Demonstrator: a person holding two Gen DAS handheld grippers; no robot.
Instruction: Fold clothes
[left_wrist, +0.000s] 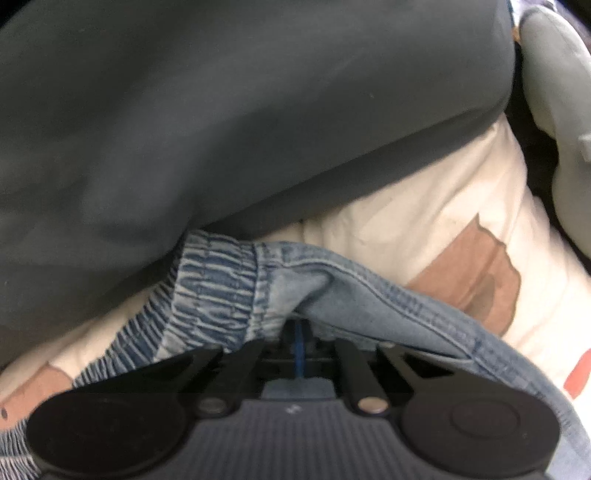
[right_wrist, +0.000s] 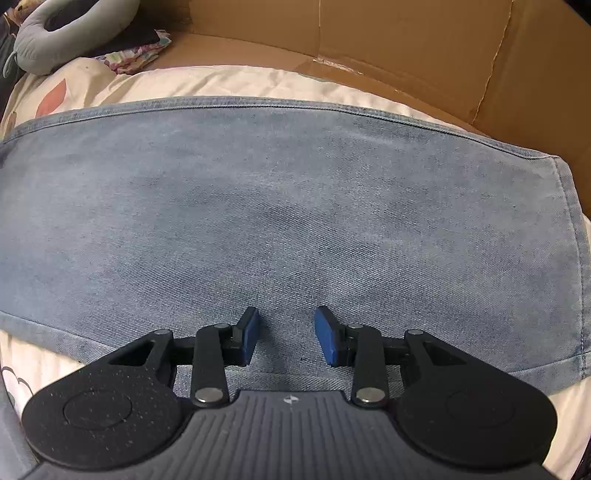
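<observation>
Mid-fold: left tool (left_wrist: 301, 332) clamped on the jeans (right_wrist: 280, 221) at the elastic waistband (left_wrist: 218, 291), right tool (right_wrist: 286, 332) apart over the leg flat on the bed (right_wrist: 236, 79) — next, probably grip and carry over.

counts, placed relative to the denim garment (right_wrist: 288, 221): 1 pair of light-blue jeans-type bottoms w/ 1 elastic waistband (left_wrist: 218, 291). 1 dark grey garment (left_wrist: 221, 110) just beyond that waistband. 1 cream printed bed cover (right_wrist: 229, 83) under the denim. 1 grey neck pillow (right_wrist: 62, 33) far off its upper-left corner, 1 small floral cloth (right_wrist: 138, 55) beside that. 1 cardboard sheet (right_wrist: 424, 48) beyond the denim's far edge. 2 grippers: left gripper (left_wrist: 301, 341) at the waistband, right gripper (right_wrist: 286, 336) over the denim w/ 2 blue fingers (right_wrist: 251, 334).
</observation>
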